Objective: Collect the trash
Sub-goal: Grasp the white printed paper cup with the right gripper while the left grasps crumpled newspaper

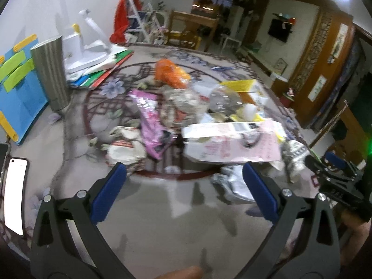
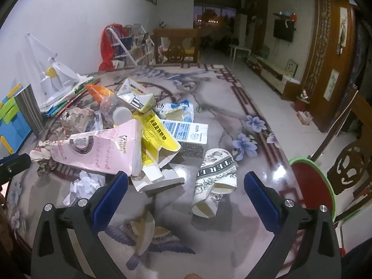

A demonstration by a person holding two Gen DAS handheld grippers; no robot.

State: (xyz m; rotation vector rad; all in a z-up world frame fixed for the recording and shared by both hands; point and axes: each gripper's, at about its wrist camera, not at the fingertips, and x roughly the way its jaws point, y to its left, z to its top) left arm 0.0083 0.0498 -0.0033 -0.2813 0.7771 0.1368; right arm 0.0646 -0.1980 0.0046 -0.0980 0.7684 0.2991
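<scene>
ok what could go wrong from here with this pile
1. The pink carton leans on the yellow box and other trash; pulling one piece may topple the rest.
2. The clear bottle lies on its side in the heap and could roll across the glossy table.
3. The phone lies near the left gripper, and the left view is blurred, so a sweep could knock it. Both grippers, including the right gripper, are open and empty.
</scene>
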